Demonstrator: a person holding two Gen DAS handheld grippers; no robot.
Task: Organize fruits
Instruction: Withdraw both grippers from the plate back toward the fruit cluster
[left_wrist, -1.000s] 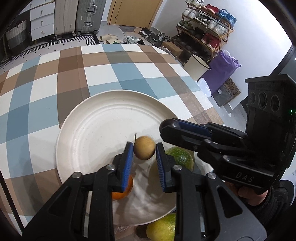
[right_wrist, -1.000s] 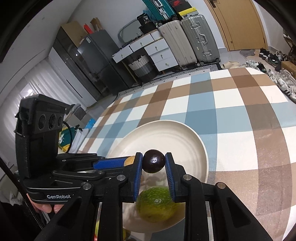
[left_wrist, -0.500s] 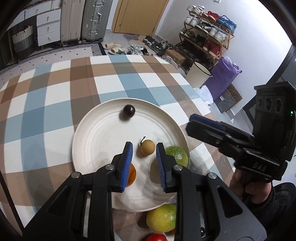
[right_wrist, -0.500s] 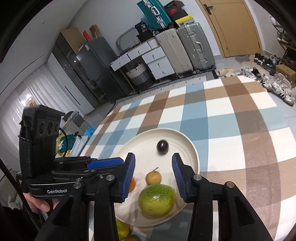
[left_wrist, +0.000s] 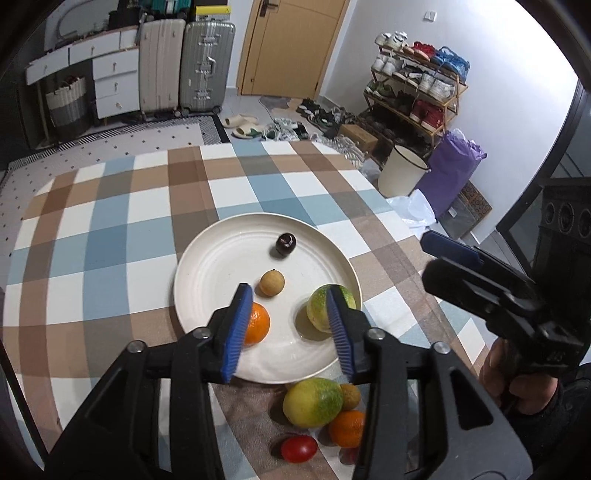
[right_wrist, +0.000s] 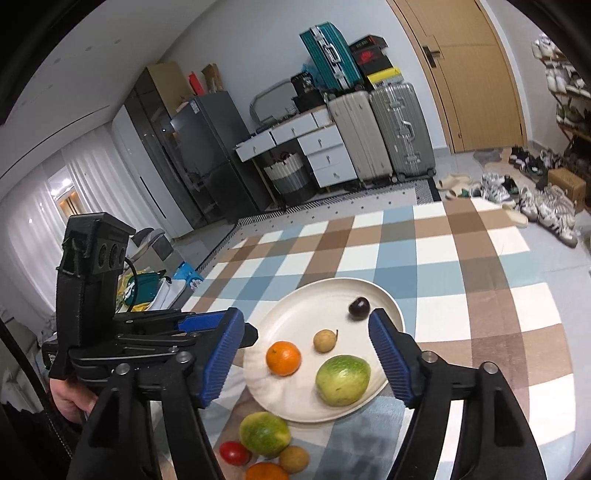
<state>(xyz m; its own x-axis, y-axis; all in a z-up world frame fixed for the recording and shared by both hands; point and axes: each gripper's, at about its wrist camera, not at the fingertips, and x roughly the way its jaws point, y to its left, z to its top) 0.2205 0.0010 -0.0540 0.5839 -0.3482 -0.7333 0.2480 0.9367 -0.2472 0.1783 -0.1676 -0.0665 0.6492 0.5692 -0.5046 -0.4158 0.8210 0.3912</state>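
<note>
Both claws, my left claw (left_wrist: 290, 328) and my right claw (right_wrist: 306, 358), have just been opening and hold nothing; the loose fruits, with the tomato (left_wrist: 298, 448), lie on the bench (left_wrist: 92, 236) below and nearer than the plate (left_wrist: 207, 273), closest to my left.

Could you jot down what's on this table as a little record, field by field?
surface: checked cloth
plate: round, cream
on plate: dark plum, small tan fruit, orange, green fruit
off plate, near edge: yellow-green fruit, second orange, red tomato, small brown fruit
left gripper: jaws just been opening, empty
right gripper: jaws just been opening, empty
</note>
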